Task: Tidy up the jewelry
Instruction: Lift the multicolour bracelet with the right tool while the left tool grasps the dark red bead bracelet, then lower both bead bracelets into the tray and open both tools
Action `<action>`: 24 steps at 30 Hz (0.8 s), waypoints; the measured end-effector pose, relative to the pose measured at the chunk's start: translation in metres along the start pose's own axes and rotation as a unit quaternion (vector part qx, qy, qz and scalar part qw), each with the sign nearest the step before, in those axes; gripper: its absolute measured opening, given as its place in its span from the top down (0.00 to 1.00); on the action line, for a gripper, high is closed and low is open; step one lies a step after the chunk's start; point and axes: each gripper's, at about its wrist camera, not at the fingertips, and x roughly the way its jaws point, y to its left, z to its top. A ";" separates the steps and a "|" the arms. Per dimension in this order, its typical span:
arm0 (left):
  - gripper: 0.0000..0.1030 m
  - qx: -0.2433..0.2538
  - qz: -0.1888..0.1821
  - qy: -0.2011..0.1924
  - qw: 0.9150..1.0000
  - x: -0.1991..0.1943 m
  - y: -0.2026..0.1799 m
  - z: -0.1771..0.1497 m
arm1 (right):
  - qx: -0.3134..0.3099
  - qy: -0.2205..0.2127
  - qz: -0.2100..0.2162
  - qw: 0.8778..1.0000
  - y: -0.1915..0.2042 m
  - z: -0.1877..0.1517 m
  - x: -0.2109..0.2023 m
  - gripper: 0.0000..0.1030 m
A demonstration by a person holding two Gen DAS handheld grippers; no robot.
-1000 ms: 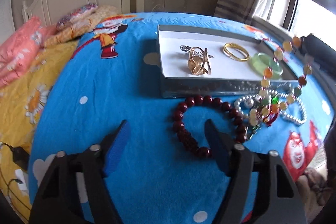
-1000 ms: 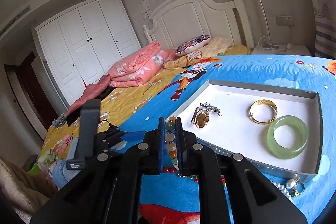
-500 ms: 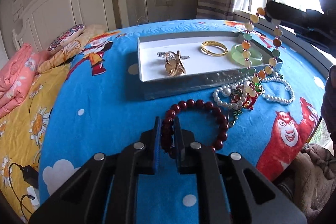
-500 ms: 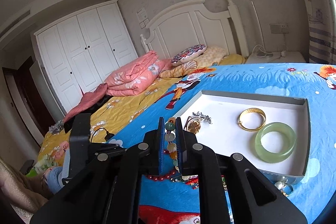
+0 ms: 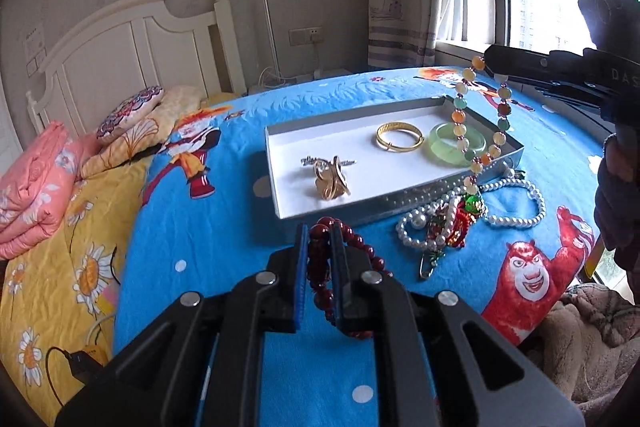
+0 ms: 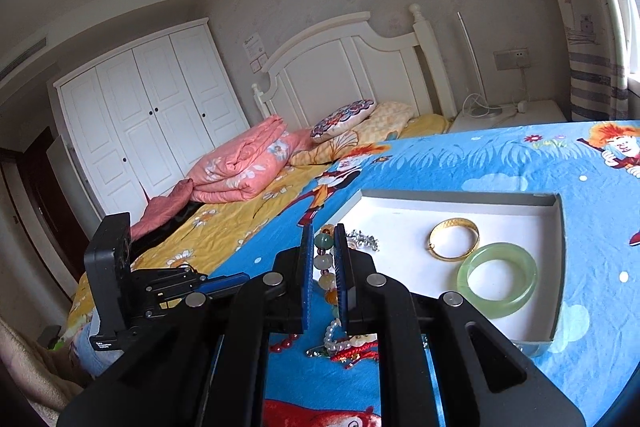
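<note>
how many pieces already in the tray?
4. Gold bangle and green jade bangle on the tray's window side; a gold ring-like piece and a small silver piece touching it, nearer the headboard. Nothing looks hidden.

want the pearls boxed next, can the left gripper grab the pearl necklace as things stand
Probably not yet: the left gripper has its jaws shut on the red bead bracelet. The pearl necklace lies open beside the tray.
</note>
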 end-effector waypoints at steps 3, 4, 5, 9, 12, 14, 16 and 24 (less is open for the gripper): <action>0.90 0.010 -0.001 -0.008 1.000 -0.003 -0.002 0.009 | 0.003 -0.008 -0.005 1.000 -0.003 0.004 -0.003 0.89; 0.90 0.014 0.000 -0.012 1.000 -0.005 -0.003 0.012 | 0.003 -0.009 -0.007 1.000 -0.005 0.005 -0.004 0.89; 0.90 0.019 0.000 -0.015 1.000 -0.006 -0.003 0.015 | 0.004 -0.010 -0.009 1.000 -0.006 0.006 -0.004 0.89; 0.90 0.035 0.001 -0.027 0.999 -0.008 -0.007 0.030 | 0.006 -0.010 -0.020 1.000 -0.012 0.007 -0.002 0.89; 0.90 0.044 -0.003 -0.038 0.998 -0.008 -0.009 0.045 | 0.011 -0.014 -0.027 0.999 -0.017 0.009 -0.002 0.89; 0.90 0.048 -0.008 -0.045 0.998 -0.008 -0.010 0.056 | 0.011 -0.018 -0.031 0.999 -0.019 0.012 -0.003 0.89; 0.90 0.050 -0.011 -0.050 0.997 -0.005 -0.011 0.067 | 0.010 -0.022 -0.035 0.999 -0.022 0.014 -0.004 0.89; 0.90 0.054 -0.037 -0.042 0.997 0.024 -0.020 0.102 | 0.006 -0.022 -0.055 0.998 -0.029 0.018 0.004 0.89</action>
